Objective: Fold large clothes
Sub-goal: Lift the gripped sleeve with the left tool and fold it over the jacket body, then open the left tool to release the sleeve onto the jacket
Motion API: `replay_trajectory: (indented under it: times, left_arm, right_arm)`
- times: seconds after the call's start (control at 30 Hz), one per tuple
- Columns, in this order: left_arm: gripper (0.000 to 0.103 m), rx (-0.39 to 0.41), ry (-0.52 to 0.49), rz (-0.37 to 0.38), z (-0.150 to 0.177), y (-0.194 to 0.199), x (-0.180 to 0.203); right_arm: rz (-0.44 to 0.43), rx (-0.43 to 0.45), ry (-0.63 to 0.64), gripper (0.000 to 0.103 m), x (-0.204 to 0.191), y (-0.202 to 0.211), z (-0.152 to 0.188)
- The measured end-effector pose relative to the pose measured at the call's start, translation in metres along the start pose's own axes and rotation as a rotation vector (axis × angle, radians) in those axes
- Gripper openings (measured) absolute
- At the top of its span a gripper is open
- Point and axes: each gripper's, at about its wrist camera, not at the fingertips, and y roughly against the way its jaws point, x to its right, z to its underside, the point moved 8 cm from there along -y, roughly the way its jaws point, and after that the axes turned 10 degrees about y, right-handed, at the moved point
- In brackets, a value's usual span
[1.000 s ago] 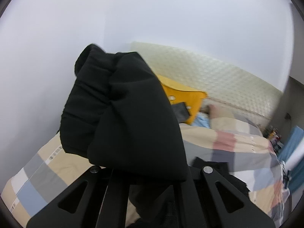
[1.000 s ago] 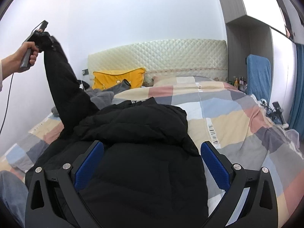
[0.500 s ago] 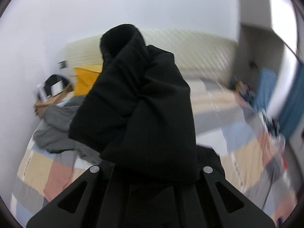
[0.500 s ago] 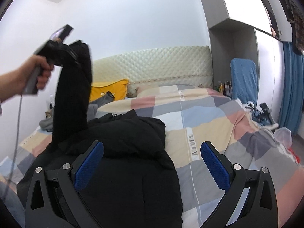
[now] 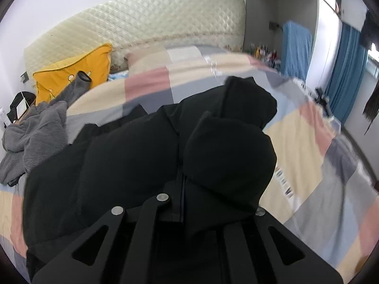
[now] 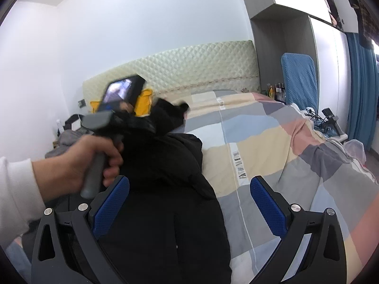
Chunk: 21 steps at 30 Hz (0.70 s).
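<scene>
A large black padded jacket [image 5: 118, 165] lies across the patchwork duvet [image 5: 308, 142]. My left gripper [image 5: 187, 189] is shut on the jacket's sleeve [image 5: 229, 156], and the cuff bunches over the fingertips and hides them. In the right wrist view a hand [image 6: 78, 163] holds the left gripper [image 6: 151, 123] low over the jacket [image 6: 170, 213], the sleeve [image 6: 168, 116] draped across the body. My right gripper [image 6: 189, 196] hovers open above the jacket's near part, blue pads [image 6: 267, 206] wide apart with nothing gripped.
A grey fleece garment [image 5: 35, 132] and a yellow pillow [image 5: 71, 75] lie at the bed's far left by the quilted headboard [image 5: 154, 21]. A blue-covered chair [image 6: 298, 80], bottles and cables [image 6: 327, 118] stand beside the bed on the right.
The left gripper has swung the sleeve from high at the left down and rightward over the jacket's body. The right gripper has drifted slightly and stays open.
</scene>
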Motion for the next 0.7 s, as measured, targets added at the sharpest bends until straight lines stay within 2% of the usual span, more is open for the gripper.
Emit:
replay_trajectory:
  times: [0.17, 0.3, 0.5, 0.6, 0.7]
  left_arm:
    - [0.005, -0.066, -0.037, -0.036, 0.028, -0.034, 0.011]
    - [0.005, -0.135, -0.027, -0.141, 0.039, -0.059, 0.009]
    - [0.007, -0.149, 0.020, -0.146, 0.037, -0.053, 0.010]
    - [0.012, -0.148, 0.056, -0.121, 0.035, -0.041, 0.006]
    - [0.029, -0.144, 0.053, -0.099, 0.032, -0.027, 0.006]
  right_arm:
    - [-0.020, -0.013, 0.023, 0.102, -0.009, -0.009, 0.004]
    - [-0.012, -0.026, 0.012, 0.103, -0.003, -0.013, 0.008]
    - [0.045, -0.030, -0.042, 0.103, 0.017, -0.011, 0.014]
    - [0.066, -0.027, -0.046, 0.103, 0.022, -0.011, 0.015]
    - [0.075, -0.028, -0.035, 0.103, 0.020, -0.011, 0.016]
